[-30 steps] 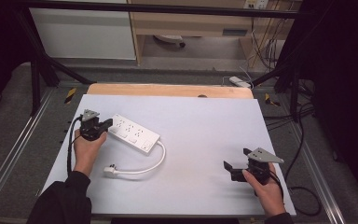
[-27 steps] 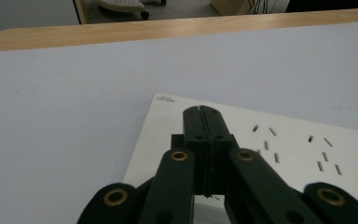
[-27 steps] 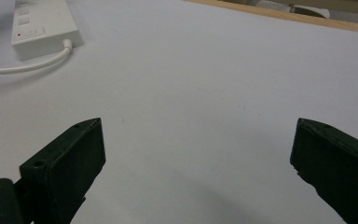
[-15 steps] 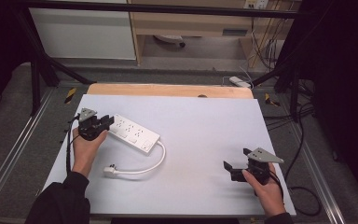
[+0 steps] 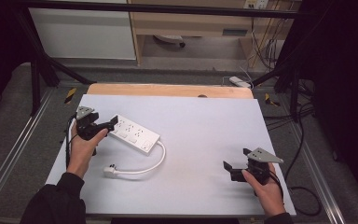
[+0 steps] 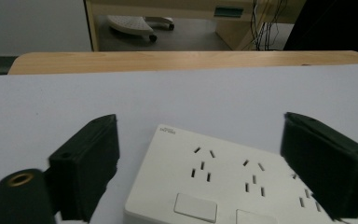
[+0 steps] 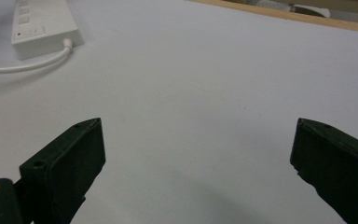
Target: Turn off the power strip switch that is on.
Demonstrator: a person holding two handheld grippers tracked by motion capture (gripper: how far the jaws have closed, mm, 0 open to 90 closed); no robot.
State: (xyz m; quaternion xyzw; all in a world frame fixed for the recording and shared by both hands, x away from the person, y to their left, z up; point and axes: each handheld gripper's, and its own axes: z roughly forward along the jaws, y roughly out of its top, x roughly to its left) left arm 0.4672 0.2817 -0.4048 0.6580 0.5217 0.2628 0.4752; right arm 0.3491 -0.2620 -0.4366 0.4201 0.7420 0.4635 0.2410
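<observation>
High view, left gripper (image 5: 113,122) jaws just opened astride power strip (image 5: 134,134) on counter (image 5: 205,121), right gripper (image 5: 227,166) jaws apart, empty.

The power strip (image 5: 134,134) is white, with rows of small dark socket slots and plain white rocker switches along one edge; a tiny red mark sits by the switch near its cord end in the right gripper view. Its cord (image 5: 147,165) and plug (image 5: 110,171) are white too. The surface (image 5: 205,140) is a pale lavender-grey sheet, plain and unpatterned, with a light wooden strip (image 5: 168,90) at its 12 o'clock edge. The left gripper (image 5: 103,127) is black with a grey plate on top; its jaws are matt black, and a brass-coloured ring shows beside one. The right gripper (image 5: 229,171) is black with a grey plate. Both sleeves (image 5: 56,203) are black.
</observation>
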